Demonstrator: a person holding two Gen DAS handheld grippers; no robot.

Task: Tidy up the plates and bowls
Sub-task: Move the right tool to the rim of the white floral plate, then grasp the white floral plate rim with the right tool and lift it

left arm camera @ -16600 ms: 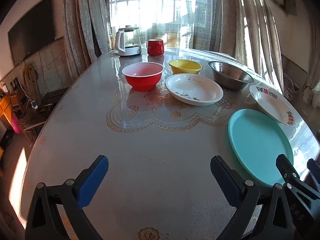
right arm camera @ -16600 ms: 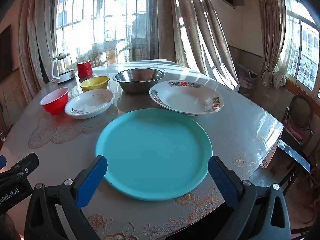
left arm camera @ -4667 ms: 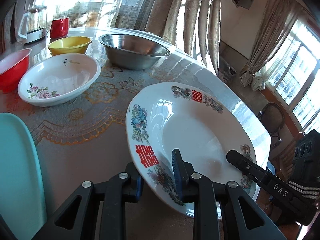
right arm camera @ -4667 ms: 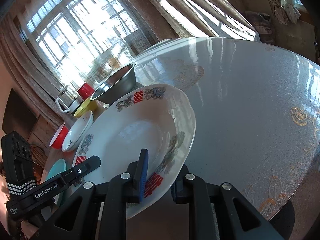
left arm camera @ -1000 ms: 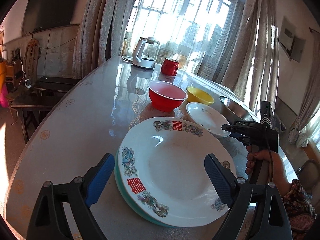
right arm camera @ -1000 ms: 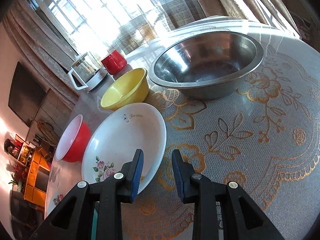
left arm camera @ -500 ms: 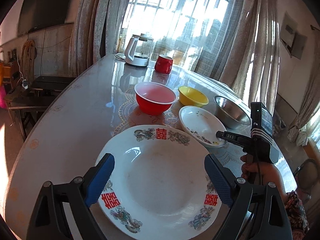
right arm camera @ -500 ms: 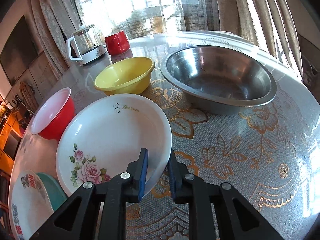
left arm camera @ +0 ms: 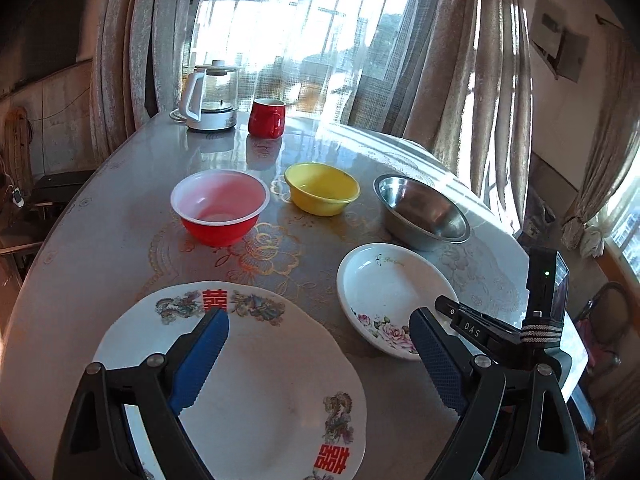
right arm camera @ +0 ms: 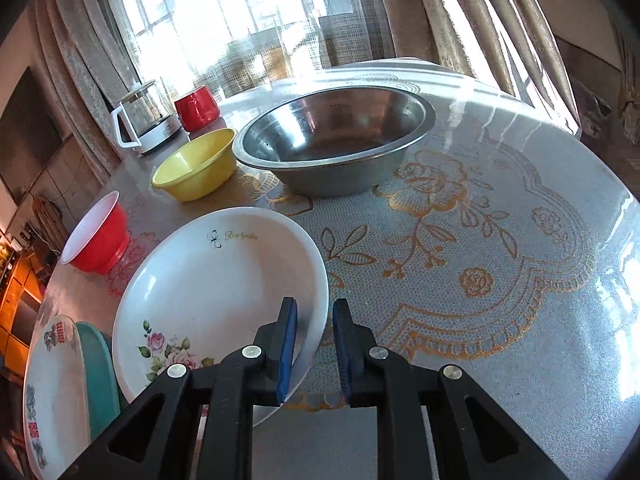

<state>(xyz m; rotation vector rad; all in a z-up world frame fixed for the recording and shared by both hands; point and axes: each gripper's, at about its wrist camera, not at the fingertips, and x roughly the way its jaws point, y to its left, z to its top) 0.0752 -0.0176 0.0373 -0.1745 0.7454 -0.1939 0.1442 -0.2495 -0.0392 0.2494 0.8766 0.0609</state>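
You have 3 bowls (left arm camera: 219, 207) in a row behind 2 plates — the dish (left arm camera: 390, 294) right of the plate (left arm camera: 256, 376); kettle (left arm camera: 210, 98) and mug (left arm camera: 267, 118) farthest back.

Right tool (right arm camera: 314, 344) now clamped on rose plate (right arm camera: 208, 272) rim

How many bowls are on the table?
3, in a row behind the plates: a red bowl on the left, a yellow bowl in the middle, a steel bowl on the right. None looks hidden.
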